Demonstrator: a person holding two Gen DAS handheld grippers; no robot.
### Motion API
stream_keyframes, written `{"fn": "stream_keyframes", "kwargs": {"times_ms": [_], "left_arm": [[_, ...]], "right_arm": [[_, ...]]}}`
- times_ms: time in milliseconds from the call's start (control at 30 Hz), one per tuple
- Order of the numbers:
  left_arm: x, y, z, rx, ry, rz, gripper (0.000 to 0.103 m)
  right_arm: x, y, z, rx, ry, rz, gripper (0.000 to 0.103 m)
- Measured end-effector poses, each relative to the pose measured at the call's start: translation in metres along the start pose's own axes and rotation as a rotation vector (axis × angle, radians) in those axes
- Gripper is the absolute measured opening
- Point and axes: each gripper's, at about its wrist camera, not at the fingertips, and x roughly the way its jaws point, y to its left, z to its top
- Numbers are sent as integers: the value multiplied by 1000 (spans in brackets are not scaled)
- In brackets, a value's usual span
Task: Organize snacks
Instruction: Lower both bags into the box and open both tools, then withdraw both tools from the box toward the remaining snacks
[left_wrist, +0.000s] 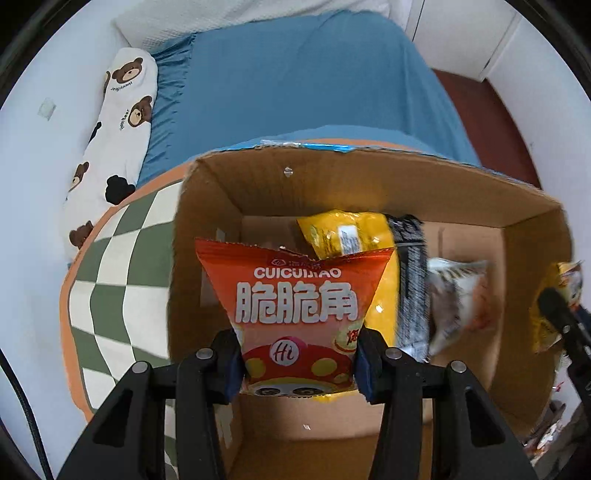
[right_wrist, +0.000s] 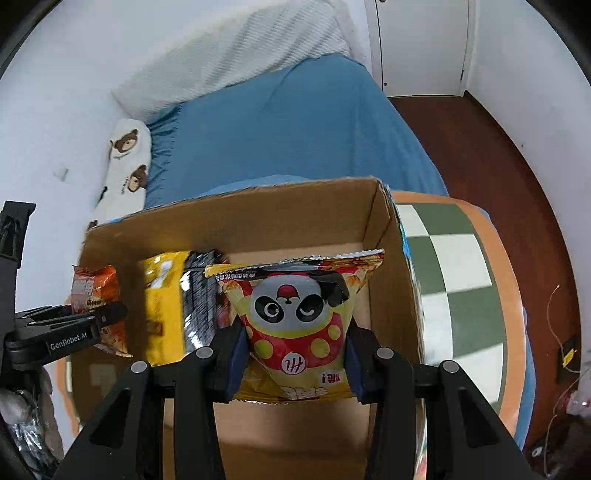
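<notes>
The cardboard box (left_wrist: 369, 177) is standing open at the top, so a gripper is getting in from above. Its tall walls are blocking the sides. A yellow bag (left_wrist: 343, 232) and a black packet (left_wrist: 412, 288) are taking up the middle of the floor. Bare floor (right_wrist: 295, 435) is showing at the near end.

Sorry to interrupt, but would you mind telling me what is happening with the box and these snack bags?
A person is packing snacks into a cardboard box with a tool in each hand. The left tool is shut on an orange snack bag, held over the open box. The right tool is shut on a yellow panda snack bag, also over the box. A yellow packet and a black packet already lie inside. The box sits on a checkered cushion beside a blue bed.
</notes>
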Motion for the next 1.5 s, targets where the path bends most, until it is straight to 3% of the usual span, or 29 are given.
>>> {"fn": "stream_keyframes", "kwargs": {"times_ms": [167, 200, 233, 300, 600, 833, 1167, 1500], "left_arm": [[21, 2, 14, 2, 6, 31, 46], [20, 2, 15, -6, 10, 18, 51], [20, 3, 16, -9, 8, -5, 56], [22, 4, 18, -12, 8, -22, 90], [14, 1, 8, -34, -16, -92, 91], [-6, -4, -24, -40, -97, -91, 91], [-66, -6, -80, -42, -281, -90, 91], [-117, -10, -141, -25, -404, -100, 91]], "right_arm": [[35, -3, 10, -6, 28, -39, 49], [42, -4, 12, -14, 40, -57, 56], [46, -5, 13, -11, 49, -66, 75], [53, -7, 15, -3, 60, -76, 90], [57, 3, 8, -40, 76, -92, 94], [34, 9, -15, -57, 47, -85, 94], [-20, 9, -60, -68, -45, -98, 94], [-98, 13, -102, -85, -179, -96, 94]]}}
